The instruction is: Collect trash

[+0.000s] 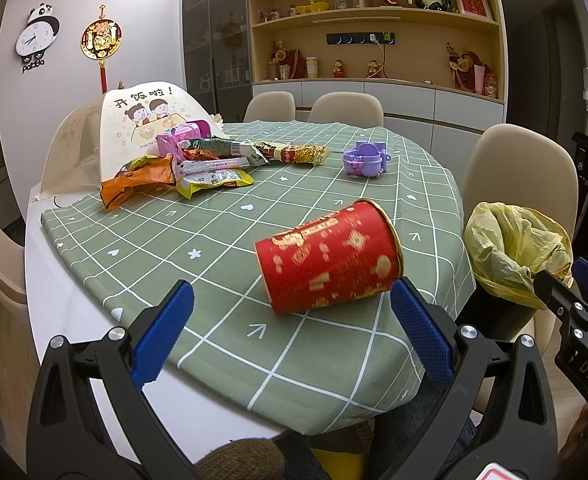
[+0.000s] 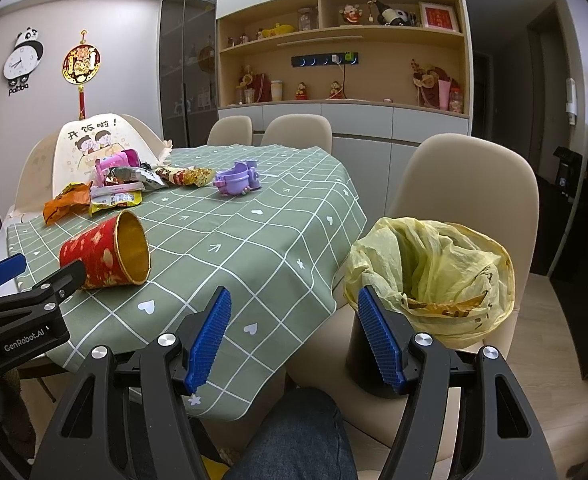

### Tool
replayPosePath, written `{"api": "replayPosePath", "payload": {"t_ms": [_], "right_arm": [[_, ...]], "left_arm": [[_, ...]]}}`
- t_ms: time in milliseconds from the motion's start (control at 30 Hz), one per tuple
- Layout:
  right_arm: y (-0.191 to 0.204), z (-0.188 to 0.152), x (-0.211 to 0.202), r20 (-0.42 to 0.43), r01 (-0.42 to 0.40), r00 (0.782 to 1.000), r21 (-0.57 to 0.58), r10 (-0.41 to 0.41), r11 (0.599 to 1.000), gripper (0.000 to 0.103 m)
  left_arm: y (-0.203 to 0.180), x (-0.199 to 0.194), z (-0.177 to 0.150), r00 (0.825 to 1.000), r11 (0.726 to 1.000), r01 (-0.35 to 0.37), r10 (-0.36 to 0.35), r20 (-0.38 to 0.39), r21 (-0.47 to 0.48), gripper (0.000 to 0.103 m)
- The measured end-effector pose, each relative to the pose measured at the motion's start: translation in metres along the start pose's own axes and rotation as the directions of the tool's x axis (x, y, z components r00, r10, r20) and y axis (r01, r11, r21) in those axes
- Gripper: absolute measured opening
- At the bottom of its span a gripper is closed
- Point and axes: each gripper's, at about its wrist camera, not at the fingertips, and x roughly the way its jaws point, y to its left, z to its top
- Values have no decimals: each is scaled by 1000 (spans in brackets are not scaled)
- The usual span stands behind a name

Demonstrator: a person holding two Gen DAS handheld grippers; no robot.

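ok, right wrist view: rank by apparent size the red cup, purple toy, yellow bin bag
1. yellow bin bag, largest, though nearest the camera.
2. red cup.
3. purple toy, smallest, but farthest away, so its true size against the cup is unsure.

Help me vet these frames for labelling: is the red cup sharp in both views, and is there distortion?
Left wrist view: the red paper cup has smeared gold print, likely motion blur, while the tablecloth grid stays crisp. Right wrist view: the cup looks sharper. Both views: fisheye bending of cabinets, dark corners.
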Motion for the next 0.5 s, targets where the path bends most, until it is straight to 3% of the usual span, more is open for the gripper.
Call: {"api": "replayPosePath", "payload": {"t_ms": [500], "right_arm": [[-3, -1, 1, -5, 5, 1000, 1, -5, 1000, 62]], "left_arm": [[-1, -1, -2, 1000, 1000, 3, -3, -8, -2, 94]]}}
